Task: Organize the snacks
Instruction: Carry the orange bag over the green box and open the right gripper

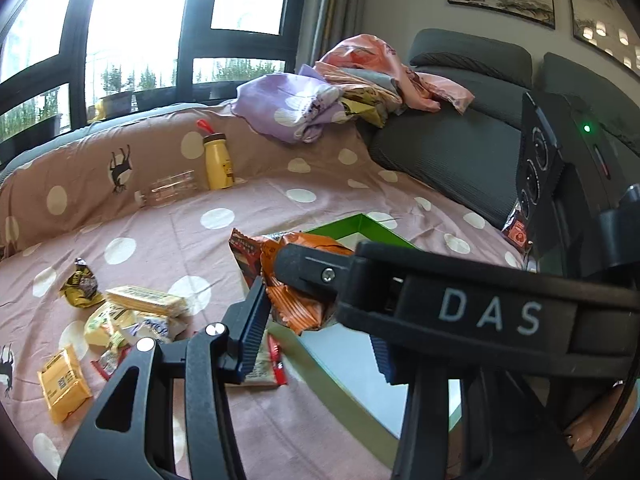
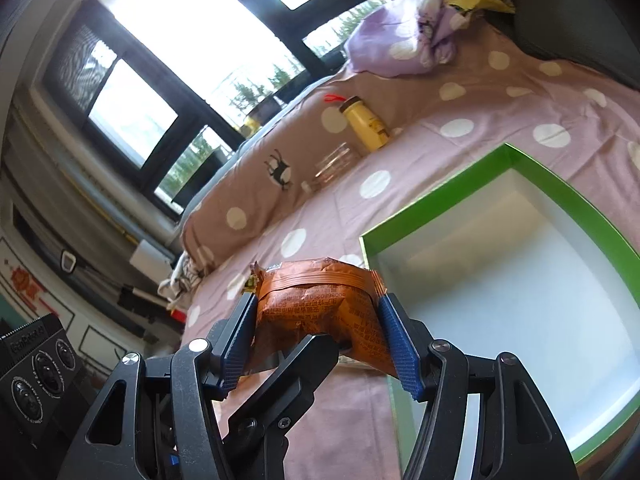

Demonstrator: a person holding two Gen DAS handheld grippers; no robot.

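A pink polka-dot bedsheet carries everything. On it lies a green-rimmed box, its white inside bare. Over the box's near-left corner, the right gripper pinches an orange snack packet between its blue pads — held clear of the sheet. The left gripper hovers beside it, fingers wide, nothing between them. More snack packets lie scattered near the sheet's left edge — a yellow bottle stands at the far edge.
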